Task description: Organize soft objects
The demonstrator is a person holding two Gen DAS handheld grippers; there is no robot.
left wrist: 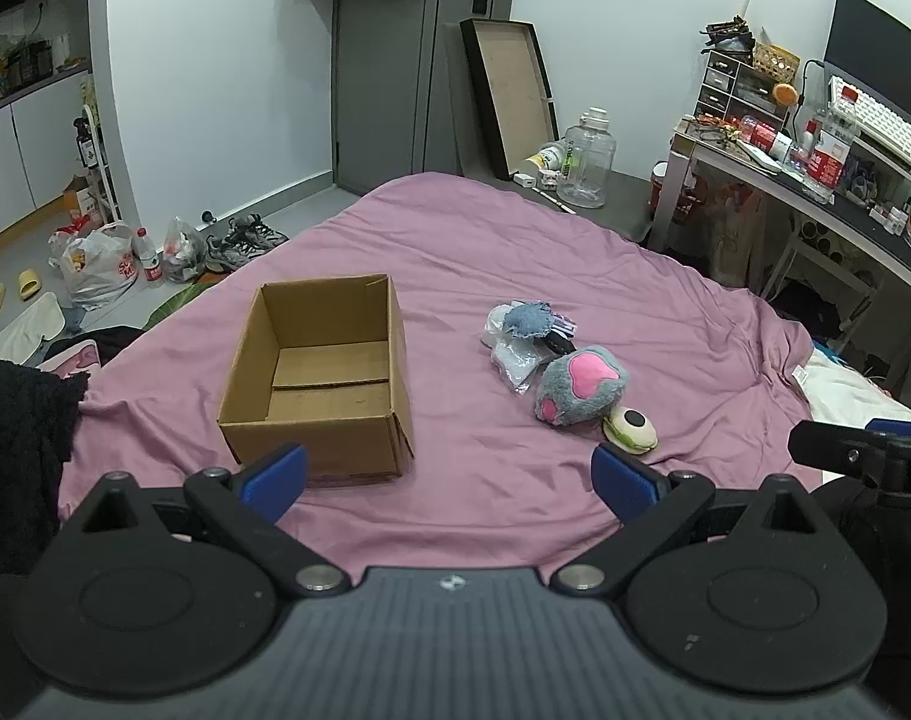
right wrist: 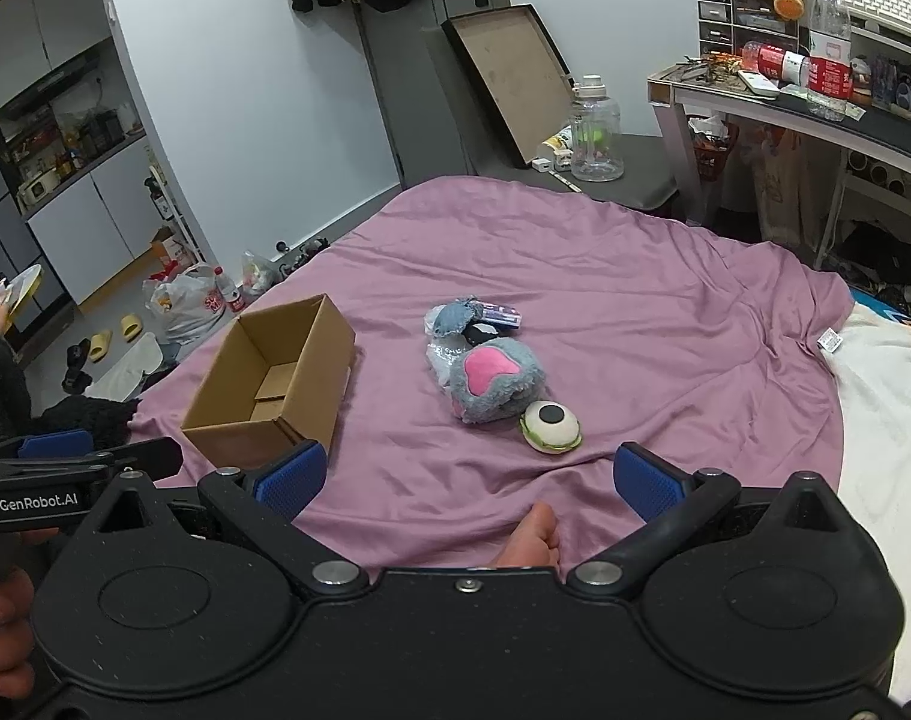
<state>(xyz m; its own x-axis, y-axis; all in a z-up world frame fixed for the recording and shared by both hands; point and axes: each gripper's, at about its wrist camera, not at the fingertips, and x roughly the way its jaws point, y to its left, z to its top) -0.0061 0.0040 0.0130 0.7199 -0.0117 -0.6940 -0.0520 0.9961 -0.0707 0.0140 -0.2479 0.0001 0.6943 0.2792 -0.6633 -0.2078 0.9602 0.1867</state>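
Our left gripper (left wrist: 449, 474) and right gripper (right wrist: 470, 480) both hover spread wide, holding nothing. The grey plush paw with pink pads (right wrist: 496, 384) lies mid-frame beside the empty brown cardboard box (right wrist: 275, 384). We risk snagging the wrinkled purple sheet (right wrist: 635, 324); open room surrounds both.

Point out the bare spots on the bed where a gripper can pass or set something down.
Bare purple sheet lies between the open cardboard box and the toy pile, and beyond both toward the bed's far edge. It is crowded around the grey-and-pink plush paw, the cream eyeball toy and the denim scrap.
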